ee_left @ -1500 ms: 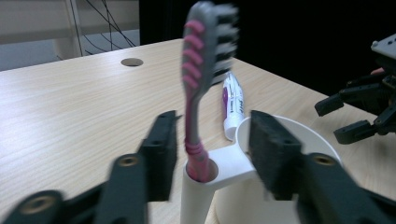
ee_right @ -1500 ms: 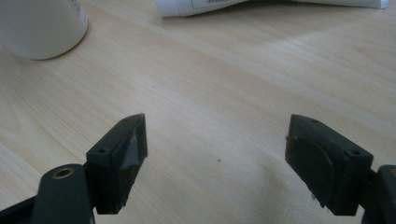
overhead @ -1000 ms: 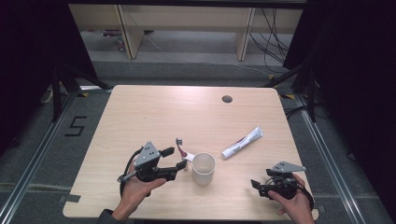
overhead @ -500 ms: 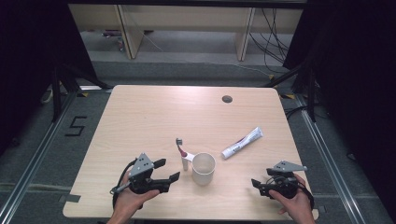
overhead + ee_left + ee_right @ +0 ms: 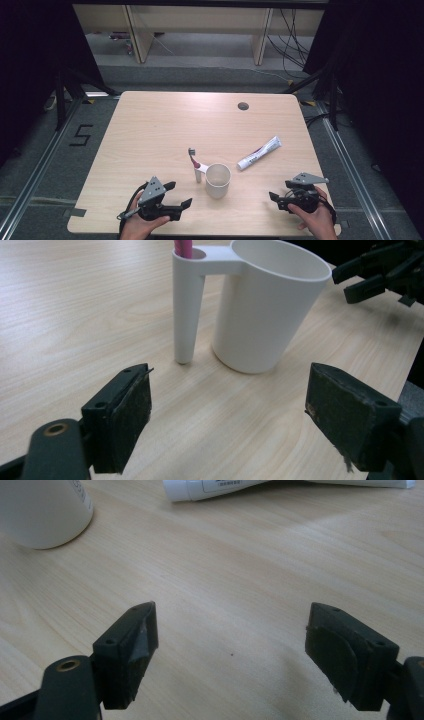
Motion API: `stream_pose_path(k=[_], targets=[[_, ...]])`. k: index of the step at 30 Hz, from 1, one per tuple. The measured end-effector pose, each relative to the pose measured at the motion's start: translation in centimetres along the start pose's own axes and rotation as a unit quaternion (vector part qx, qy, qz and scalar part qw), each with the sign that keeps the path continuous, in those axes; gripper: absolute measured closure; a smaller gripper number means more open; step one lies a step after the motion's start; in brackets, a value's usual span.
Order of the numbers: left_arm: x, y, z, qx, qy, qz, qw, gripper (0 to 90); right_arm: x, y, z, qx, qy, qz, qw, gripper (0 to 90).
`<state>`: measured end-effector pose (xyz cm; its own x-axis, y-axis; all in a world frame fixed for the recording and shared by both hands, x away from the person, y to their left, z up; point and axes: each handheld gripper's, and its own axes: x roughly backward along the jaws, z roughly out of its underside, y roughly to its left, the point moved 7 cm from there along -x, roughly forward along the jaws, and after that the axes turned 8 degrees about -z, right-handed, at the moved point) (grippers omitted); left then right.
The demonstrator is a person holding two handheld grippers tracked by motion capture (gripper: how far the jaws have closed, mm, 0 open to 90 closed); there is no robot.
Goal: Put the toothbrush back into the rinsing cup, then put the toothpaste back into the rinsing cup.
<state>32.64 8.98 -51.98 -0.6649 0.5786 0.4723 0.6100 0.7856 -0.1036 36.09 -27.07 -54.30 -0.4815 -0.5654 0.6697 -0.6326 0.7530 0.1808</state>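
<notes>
Black tongs (image 5: 179, 196) (image 5: 274, 198) wide apart, empty, near cup (image 5: 218, 180).

Wooden table (image 5: 150, 130): white cup (image 5: 218, 180) with toothbrush (image 5: 192, 157), toothpaste tube (image 5: 259, 153)

Pale wooden table (image 5: 150, 130) on grey floor (image 5: 60, 165), black curtains (image 5: 30, 60) either side, cables (image 5: 295, 35) behind.
</notes>
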Motion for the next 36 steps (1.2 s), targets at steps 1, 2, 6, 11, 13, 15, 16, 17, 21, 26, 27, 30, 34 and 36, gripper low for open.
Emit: stream_pose_path(k=[1,2,6,11,13,15,16,17,21,26,27,30,34,36], targets=[[0.1,0.0,0.2,-0.003,0.001,0.001,1.0000,17.8,0.0,0.0,0.0,0.000,0.000,0.000,1.0000,21.9],[0.2,-0.2,0.4,-0.003,0.004,0.002,1.0000,17.8,0.0,0.0,0.0,-0.001,0.001,0.001,1.0000,21.9],[0.4,-0.4,1.1,-0.007,0.012,0.005,0.9999,17.6,0.1,0.1,0.0,-0.005,0.004,0.008,0.9999,22.9],[0.5,-0.5,1.6,-0.012,0.019,-0.002,0.9997,17.2,0.1,0.2,0.0,-0.004,0.004,0.009,0.9999,23.5],[0.6,-0.6,1.8,-0.008,0.022,-0.003,0.9997,17.2,-0.1,0.2,-0.2,0.008,0.000,0.001,1.0000,23.5],[0.6,-0.6,2.1,-0.010,0.026,-0.006,0.9996,17.3,-0.1,0.2,-0.2,0.012,0.000,0.005,0.9999,24.5],[0.7,-0.6,2.2,-0.012,0.030,-0.010,0.9994,17.3,-0.1,0.4,-0.4,0.002,-0.001,-0.001,1.0000,24.8],[0.8,-0.7,2.3,-0.011,0.029,-0.011,0.9995,17.3,-0.1,0.4,-0.6,0.002,-0.002,0.003,1.0000,25.4],[0.7,-0.8,2.7,-0.019,0.032,-0.015,0.9992,17.6,-0.4,0.6,-1.5,-0.002,-0.009,-0.011,0.9999,29.7],[0.9,-0.6,2.7,-0.018,0.029,-0.020,0.9992,17.6,-0.9,0.5,-2.9,0.007,-0.022,-0.014,0.9996,41.0],[0.9,-0.5,2.7,-0.018,0.029,-0.019,0.9992,17.7,-1.3,0.5,-3.6,0.003,-0.024,-0.016,0.9996,44.3],[0.9,-0.4,2.5,-0.019,0.027,-0.023,0.9992,17.8,-1.6,0.5,-4.2,0.003,-0.029,-0.022,0.9994,49.9],[0.9,-0.2,2.6,-0.019,0.026,-0.025,0.9992,18.0,-2.5,0.5,-5.4,0.016,-0.031,-0.024,0.9991,63.5],[0.9,-0.2,2.7,-0.020,0.030,-0.026,0.9990,18.0,-2.8,0.7,-5.9,0.014,-0.034,-0.030,0.9989,70.6]])
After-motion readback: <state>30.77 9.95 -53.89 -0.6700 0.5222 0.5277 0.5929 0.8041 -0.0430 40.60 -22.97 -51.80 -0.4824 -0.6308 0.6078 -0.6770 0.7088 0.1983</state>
